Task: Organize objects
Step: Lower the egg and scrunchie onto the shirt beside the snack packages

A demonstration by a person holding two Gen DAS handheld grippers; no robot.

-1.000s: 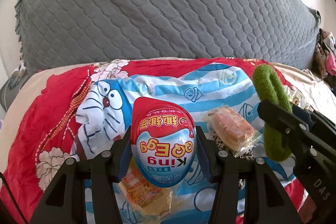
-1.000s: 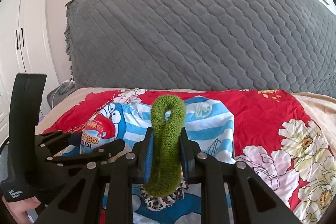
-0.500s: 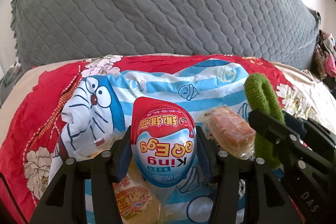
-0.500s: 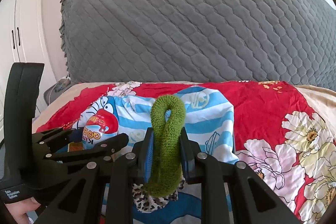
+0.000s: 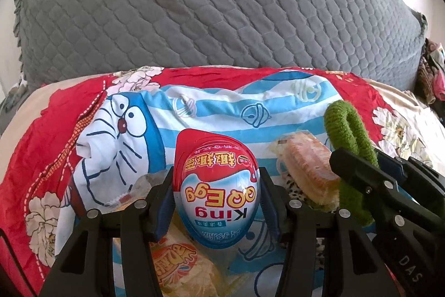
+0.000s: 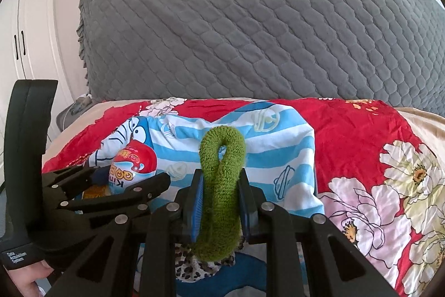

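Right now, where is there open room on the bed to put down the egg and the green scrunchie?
Free: the striped Doraemon cloth toward the grey quilt, and the red floral sheet to its right. Crowded: under both grippers, with the wrapped cake, snack packet and leopard scrunchie.

Your left gripper (image 5: 217, 195) tilts downward, its 2 fingers (image 5: 164, 202) clamped partway. Your right gripper (image 6: 219, 201), just beside it, is pinched narrow, also angled down.

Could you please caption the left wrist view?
Left gripper clamps a toy egg above snack packets on a cartoon cloth.
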